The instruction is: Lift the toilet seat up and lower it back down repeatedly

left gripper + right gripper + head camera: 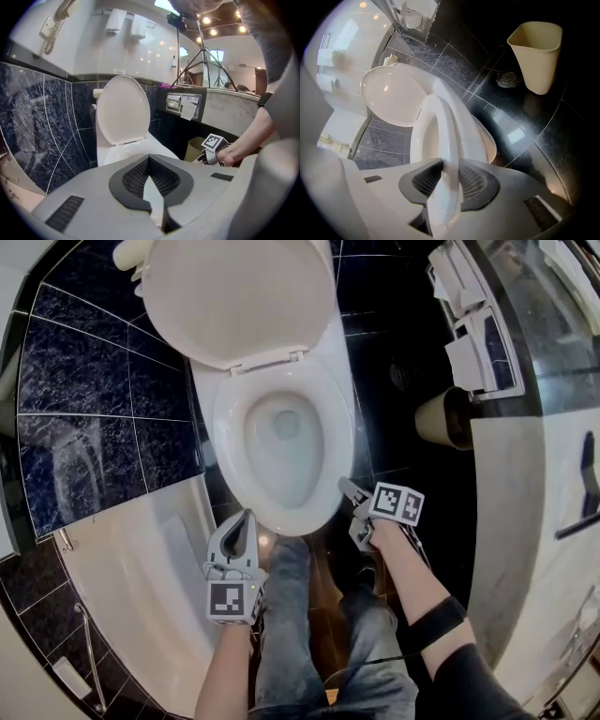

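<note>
The left claw (247,518) hung by the bowl's front left, its jaws together on nothing. The right claw (450,171) was clamped on the front right edge of the seat (228,446), both pads against the rim. The person's legs (291,634) stood between the two, just short of the toilet.

The seat lay low over the bowl (272,476); whether it touched the rim could not be told. The bowl held only water (286,423). Right of it on the dark floor (394,371) stood a beige bin (536,56), its inside out of sight, with a drain (507,79) just beside it. A tub (141,587) ran along the left, close to the left claw. Nothing blocked the seat.

The seat's long axis ran from its front, nearest the legs, away to the hinge, where the lid (234,296) stood raised. A paper holder (478,343) hung on the far right wall.
</note>
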The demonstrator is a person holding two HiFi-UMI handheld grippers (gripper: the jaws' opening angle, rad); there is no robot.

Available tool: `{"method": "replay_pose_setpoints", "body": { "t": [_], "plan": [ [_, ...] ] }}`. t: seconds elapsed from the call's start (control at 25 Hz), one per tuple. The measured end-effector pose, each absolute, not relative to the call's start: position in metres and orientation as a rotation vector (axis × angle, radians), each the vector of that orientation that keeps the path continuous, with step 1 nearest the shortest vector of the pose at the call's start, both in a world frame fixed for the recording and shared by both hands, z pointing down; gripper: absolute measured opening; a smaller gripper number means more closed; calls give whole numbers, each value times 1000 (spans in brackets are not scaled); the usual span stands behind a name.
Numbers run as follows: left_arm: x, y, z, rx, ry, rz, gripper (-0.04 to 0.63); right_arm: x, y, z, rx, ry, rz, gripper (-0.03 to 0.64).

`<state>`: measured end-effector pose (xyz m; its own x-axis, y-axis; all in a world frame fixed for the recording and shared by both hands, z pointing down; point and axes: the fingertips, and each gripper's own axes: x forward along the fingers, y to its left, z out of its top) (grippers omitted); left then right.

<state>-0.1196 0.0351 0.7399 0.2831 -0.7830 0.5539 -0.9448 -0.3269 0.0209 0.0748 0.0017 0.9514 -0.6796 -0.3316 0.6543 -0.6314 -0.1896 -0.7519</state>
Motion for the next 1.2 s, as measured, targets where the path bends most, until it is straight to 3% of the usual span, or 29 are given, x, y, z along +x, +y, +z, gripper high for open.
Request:
{"method": "replay_pose_setpoints", "body": {
  "t": [0.36,0.68,1.2],
  "plan": [
    [-127,64,728,2069,-1588,595,-8,74,-4,892,1112,-1859,1984,118],
    [-126,133,784,1947,-1428,747,-8,70,-27,818,1091,-1896,1994,127],
    [-105,67,744,1984,-1491,582,-8,63,-53,773,1082,-1930,2005,140]
  ]
}}
